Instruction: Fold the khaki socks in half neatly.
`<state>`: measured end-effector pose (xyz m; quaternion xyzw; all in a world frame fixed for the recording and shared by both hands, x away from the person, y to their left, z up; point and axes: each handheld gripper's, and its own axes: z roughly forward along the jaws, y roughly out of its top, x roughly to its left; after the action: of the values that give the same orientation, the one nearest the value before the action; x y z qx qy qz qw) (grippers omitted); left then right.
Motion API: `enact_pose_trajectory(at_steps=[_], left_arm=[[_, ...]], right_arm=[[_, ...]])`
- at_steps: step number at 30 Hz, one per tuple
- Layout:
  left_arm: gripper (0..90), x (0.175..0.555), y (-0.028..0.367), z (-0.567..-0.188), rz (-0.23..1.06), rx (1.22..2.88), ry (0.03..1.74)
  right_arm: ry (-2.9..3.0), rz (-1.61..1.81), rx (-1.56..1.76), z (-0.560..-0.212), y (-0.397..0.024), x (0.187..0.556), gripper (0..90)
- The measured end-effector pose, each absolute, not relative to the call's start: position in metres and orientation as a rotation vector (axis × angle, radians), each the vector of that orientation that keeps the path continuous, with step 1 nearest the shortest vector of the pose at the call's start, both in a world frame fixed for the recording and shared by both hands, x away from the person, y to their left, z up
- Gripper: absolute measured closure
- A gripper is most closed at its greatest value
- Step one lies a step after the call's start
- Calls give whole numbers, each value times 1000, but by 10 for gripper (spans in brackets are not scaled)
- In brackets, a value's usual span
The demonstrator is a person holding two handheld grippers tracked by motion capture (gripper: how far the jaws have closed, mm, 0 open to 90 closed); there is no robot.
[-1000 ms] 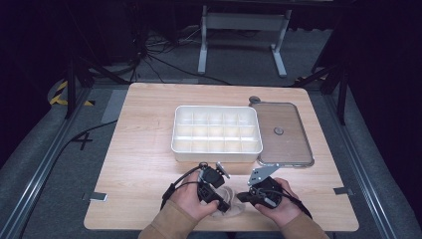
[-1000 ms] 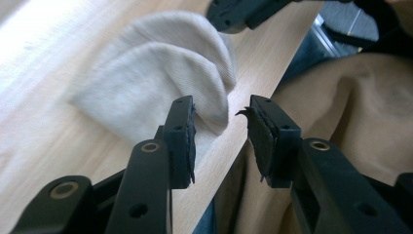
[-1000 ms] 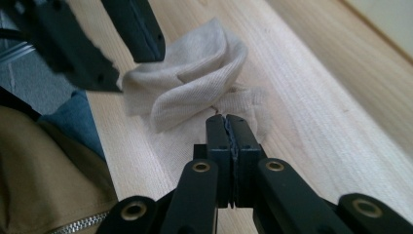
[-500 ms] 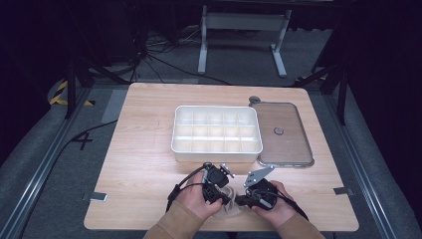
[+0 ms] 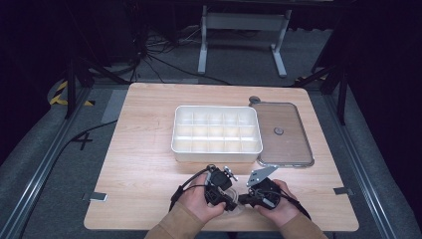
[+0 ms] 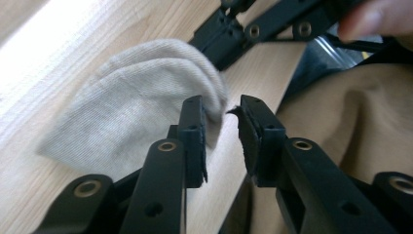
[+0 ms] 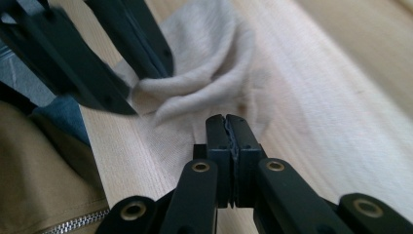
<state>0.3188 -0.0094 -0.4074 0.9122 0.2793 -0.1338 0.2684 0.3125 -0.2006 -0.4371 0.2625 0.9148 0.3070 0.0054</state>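
A small pale beige cloth (image 6: 131, 112) lies crumpled on the wooden table (image 5: 149, 164) near its front edge. My left gripper (image 6: 221, 109) stands open and its jaws have just been opening. The cloth's edge lies against the left pad, and nothing is pinched in the gap. My right gripper (image 7: 226, 119) is shut, its pads pressed together on a thin edge of the cloth (image 7: 204, 63). In the high view both grippers, left (image 5: 230, 200) and right (image 5: 244, 199), point at each other, tips almost touching.
A white compartment tray (image 5: 216, 152) sits at the table's middle. Its clear lid (image 5: 291, 144) lies flat to its right. The person's tan sleeves come in at the bottom. The table's front edge (image 5: 124, 226) is just below the hands.
Both hands keep their place at the front edge. A second ago the grippers stood slightly farther apart; now their tips are close together over the cloth.
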Motion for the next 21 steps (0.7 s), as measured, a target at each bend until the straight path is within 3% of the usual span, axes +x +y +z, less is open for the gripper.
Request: enact_pose_trajectory(at_steps=[6, 14, 21], left_arm=[[767, 321, 9, -392, -334, 2415, 776], [836, 322, 22, -398, -298, 2439, 850], [858, 319, 17, -411, -319, 2493, 863]], right_arm=[[2794, 1006, 806, -419, -207, 311, 896], [2710, 1106, 694, -401, -191, 302, 898], [2753, 1068, 677, -410, -176, 303, 898]])
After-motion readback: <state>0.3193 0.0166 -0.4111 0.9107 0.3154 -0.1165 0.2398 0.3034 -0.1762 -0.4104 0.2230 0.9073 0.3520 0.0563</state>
